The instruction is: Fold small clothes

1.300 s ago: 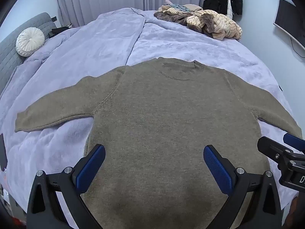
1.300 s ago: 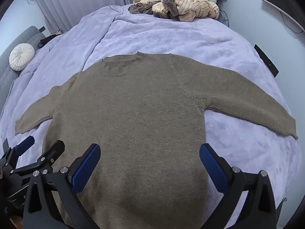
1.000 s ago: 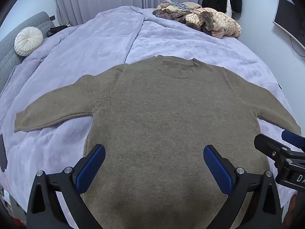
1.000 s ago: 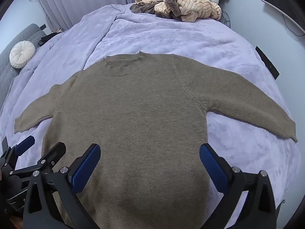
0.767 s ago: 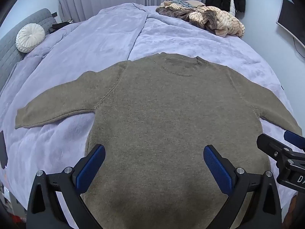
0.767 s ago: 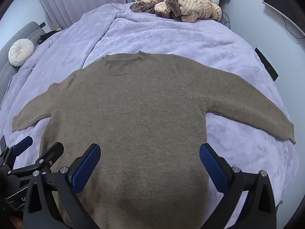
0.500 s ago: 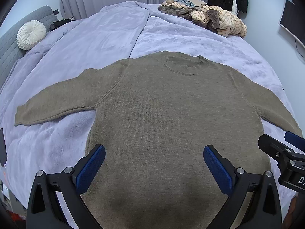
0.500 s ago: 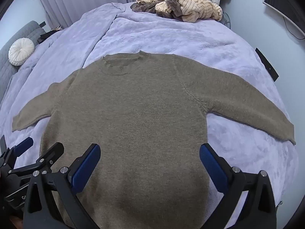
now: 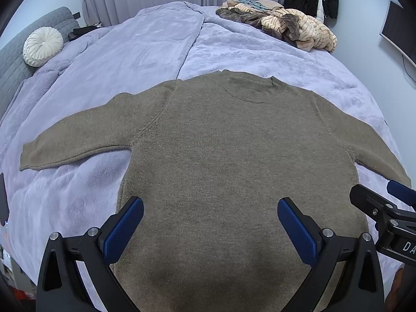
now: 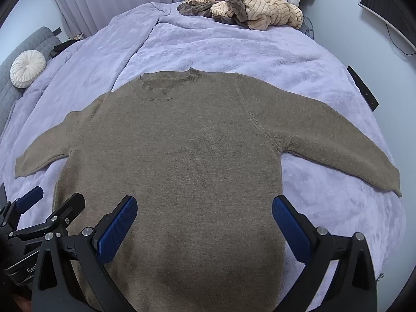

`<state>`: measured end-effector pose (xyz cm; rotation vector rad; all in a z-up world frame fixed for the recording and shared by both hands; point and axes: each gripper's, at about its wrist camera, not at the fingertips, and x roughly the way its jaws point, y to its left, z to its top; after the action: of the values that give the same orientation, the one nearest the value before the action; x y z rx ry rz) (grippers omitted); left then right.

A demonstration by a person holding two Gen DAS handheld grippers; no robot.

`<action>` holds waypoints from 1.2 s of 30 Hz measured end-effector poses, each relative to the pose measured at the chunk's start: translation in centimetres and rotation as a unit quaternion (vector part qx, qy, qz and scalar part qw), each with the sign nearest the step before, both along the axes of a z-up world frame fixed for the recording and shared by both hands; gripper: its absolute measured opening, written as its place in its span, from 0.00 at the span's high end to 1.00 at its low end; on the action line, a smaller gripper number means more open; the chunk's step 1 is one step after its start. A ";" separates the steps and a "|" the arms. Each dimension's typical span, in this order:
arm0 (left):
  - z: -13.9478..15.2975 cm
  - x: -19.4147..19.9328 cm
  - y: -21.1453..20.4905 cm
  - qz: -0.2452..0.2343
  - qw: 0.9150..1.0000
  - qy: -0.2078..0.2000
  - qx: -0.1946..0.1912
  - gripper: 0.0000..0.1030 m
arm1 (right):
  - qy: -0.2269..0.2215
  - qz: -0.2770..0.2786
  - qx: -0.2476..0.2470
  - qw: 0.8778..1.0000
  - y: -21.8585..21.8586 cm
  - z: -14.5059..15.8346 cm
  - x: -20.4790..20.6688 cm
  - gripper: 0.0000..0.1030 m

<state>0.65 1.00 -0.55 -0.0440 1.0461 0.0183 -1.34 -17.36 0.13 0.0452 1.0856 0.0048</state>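
— What are your grippers doing right now?

— I'm holding both over the near hem, pinching nothing. My left gripper [image 9: 209, 227] is hanging with its jaws spread wide above the sweater [image 9: 234, 156], and my right gripper [image 10: 204, 225] is spread just as wide beside it.

— Where is the sweater lying?

— It's lying flat on the bed [image 9: 145, 52], hem toward me, neck away. The left sleeve [image 9: 78, 135] is stretching out to one side and the right sleeve [image 10: 338, 140] to the other, both smooth.

— What has been changing over the last second?

— Very little. I've been drifting slightly; the view has been shifting a touch, but the sweater hasn't moved and my jaws haven't closed. I'm judging the spreading-out done and the folding not yet begun. A sleeve looks like the sensible first grab.

— And farther back?

— A pile of clothes [image 10: 247, 0] is waiting at the far edge of the bed, and a round white cushion [image 9: 43, 46] is sitting off to the left.
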 end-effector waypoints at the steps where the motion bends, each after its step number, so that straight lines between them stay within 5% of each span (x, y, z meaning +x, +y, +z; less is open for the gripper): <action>1: 0.0 0.0 0.0 0.000 1.000 0.000 0.000 0.00 | 0.000 0.000 -0.001 1.000 0.0 0.0 0.0 0.00; 36: 0.2 -0.2 0.2 0.001 1.000 -0.003 -0.003 0.00 | -0.004 -0.003 -0.022 1.000 0.1 0.6 -0.1 0.00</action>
<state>0.44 1.24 -0.37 -0.0501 1.0393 0.0166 -1.42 -17.23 0.72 0.0085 1.0774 -0.0235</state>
